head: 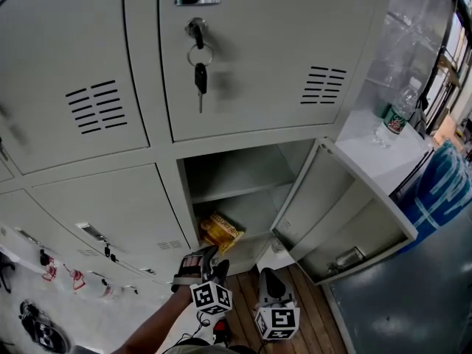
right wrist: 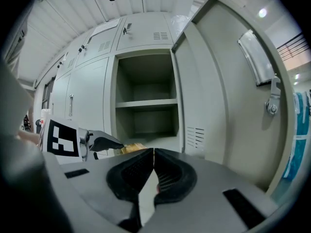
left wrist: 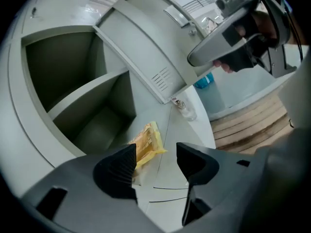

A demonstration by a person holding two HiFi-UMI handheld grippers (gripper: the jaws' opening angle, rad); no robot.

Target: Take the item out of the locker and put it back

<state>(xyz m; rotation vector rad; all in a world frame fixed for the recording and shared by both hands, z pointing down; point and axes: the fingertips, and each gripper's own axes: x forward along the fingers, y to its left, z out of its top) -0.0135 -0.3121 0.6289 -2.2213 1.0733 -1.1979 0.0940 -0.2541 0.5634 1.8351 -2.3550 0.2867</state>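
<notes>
A yellow snack packet lies on the floor of the open lower locker, near its front left corner. My left gripper is just in front of it, jaws open. In the left gripper view the packet lies beyond the open left gripper, partly behind the left jaw, with neither pad pressing on it. My right gripper hangs to the right of the left one, outside the locker. In its own view the right gripper is shut with nothing between its pads, and the packet shows past the left gripper's fingers.
The locker door stands swung open to the right. A shelf divides the compartment. Keys hang from the locker above. A water bottle stands on a white ledge at the right. Wooden flooring is below.
</notes>
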